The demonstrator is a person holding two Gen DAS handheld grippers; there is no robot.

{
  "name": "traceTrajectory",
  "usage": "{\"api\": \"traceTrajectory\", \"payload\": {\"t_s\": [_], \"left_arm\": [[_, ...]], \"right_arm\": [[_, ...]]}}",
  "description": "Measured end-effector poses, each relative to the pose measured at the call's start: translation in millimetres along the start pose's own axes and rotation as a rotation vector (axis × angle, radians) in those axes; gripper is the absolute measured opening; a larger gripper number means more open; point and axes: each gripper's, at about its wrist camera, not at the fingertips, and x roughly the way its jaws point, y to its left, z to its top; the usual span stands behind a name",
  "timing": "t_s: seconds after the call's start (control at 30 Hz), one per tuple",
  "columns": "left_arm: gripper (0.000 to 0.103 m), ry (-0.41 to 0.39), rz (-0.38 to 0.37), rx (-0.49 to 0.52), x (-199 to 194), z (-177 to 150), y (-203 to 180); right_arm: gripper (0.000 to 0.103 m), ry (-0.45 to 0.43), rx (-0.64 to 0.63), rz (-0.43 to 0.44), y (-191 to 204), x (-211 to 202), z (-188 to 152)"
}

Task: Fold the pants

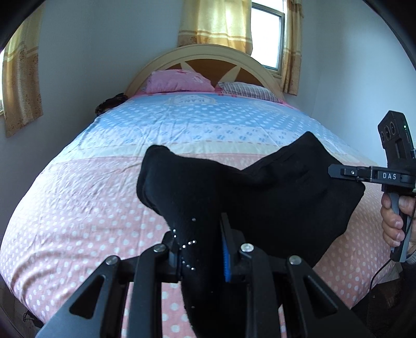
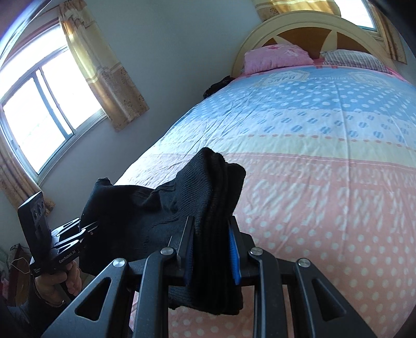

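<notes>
Two grippers are seen, and each has its jaws pinched on black fabric. In the left wrist view the left gripper (image 1: pixel 200 249) is closed on a bunched edge of the black pants (image 1: pixel 260 197), a part dotted with small shiny studs; a blue pad is visible on the jaw at the right of the cloth. In the right wrist view the right gripper (image 2: pixel 212 249) is clamped on a thick, ribbed, layered fold of the same pants (image 2: pixel 145 215), with blue pads pressed against both sides of the cloth.

The pants are held up above the bed (image 1: pixel 104 182), stretched and sagging between the two grippers, with peaks of cloth raised at about 11 and 1 o'clock in the left view. The right gripper is seen there at 3 o'clock, gripped by a hand (image 1: pixel 392 221); the left gripper is seen in the right view at 8 o'clock, held by the other hand (image 2: pixel 65 283).

The bed is covered by a dotted sheet, pink near the grippers and blue farther off. At 12 o'clock a pink pillow (image 1: pixel 179 82) and a striped pillow (image 1: pixel 249 89) are set against a curved headboard (image 1: pixel 208 56). Yellow curtains (image 1: pixel 215 23) are hung beside the windows (image 2: pixel 39 109).
</notes>
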Motion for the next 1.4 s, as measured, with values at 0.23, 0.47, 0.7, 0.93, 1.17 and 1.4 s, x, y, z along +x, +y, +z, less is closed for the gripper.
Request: {"api": "traceTrajectory", "payload": {"t_s": [0.23,0.47,0.7,0.93,1.17,1.4], "left_arm": [[0.023,-0.011,0.041,-0.036,-3,-5,30],[0.023,-0.031,0.064,-0.083,-1,-8,55],[0.023,-0.025,0.079,-0.123,6,-16,72],[0.023,0.003,0.083,-0.128,16,-26,80],[0.023,0.039,0.087,-0.127,29,-36,84],[0.042,0.066,0.135,-0.105,43,-50,84]], "right_arm": [[0.024,0.028,-0.02,0.023,19,35,10],[0.024,0.042,-0.048,0.03,33,60,19],[0.024,0.072,-0.037,0.03,33,84,15],[0.024,0.099,-0.002,0.017,24,100,6],[0.024,0.127,0.047,0.008,12,113,2],[0.028,0.148,0.085,-0.003,-3,123,-5]]}}
